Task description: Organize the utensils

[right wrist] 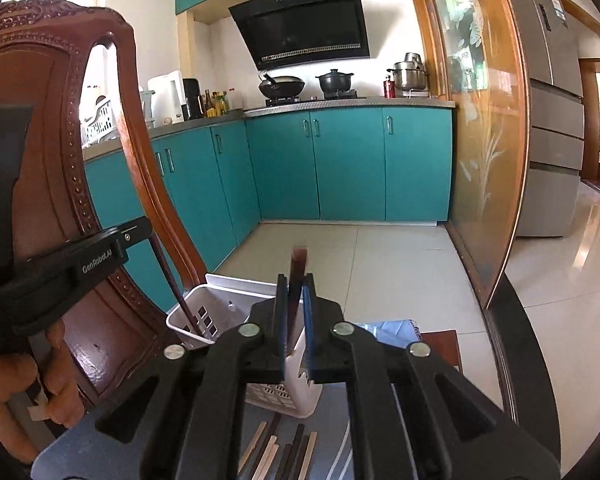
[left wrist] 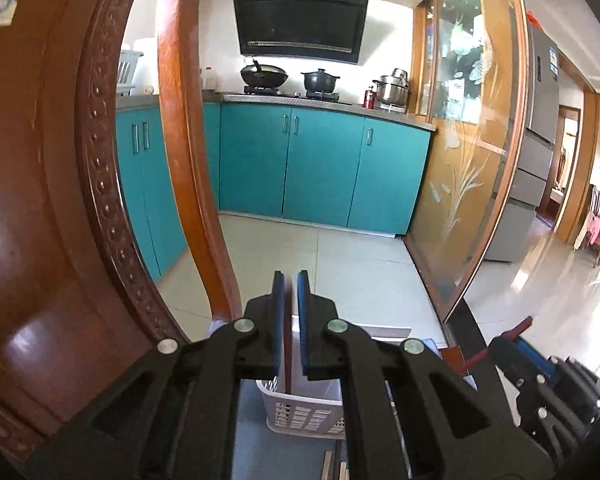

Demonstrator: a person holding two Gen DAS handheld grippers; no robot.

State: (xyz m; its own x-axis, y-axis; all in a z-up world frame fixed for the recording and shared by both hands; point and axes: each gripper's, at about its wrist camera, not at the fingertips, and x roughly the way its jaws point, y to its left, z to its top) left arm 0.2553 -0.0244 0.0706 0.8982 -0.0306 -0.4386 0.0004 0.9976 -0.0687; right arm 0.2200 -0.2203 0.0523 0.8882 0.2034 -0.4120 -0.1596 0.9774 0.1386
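Below your fingers, about eight loose wood chopsticks [right wrist: 284,454] lie on the grey tabletop [right wrist: 112,440]. Each of your two grippers, left [left wrist: 291,280] and right [right wrist: 296,282], narrowly pinches one dark chopstick over the single white slotted plastic basket [right wrist: 300,392]; beyond, teal kitchen cabinets [right wrist: 340,160].

We've got a white slotted plastic utensil basket [right wrist: 284,384] standing upright on the blue-grey tabletop. One dark reddish-brown chopstick [right wrist: 176,280] leans in its left compartment, tip down. Another dark chopstick [right wrist: 298,280] stands nearly upright above the basket's front. More chopsticks [right wrist: 284,456], pale and dark, lie loose in front of the basket.
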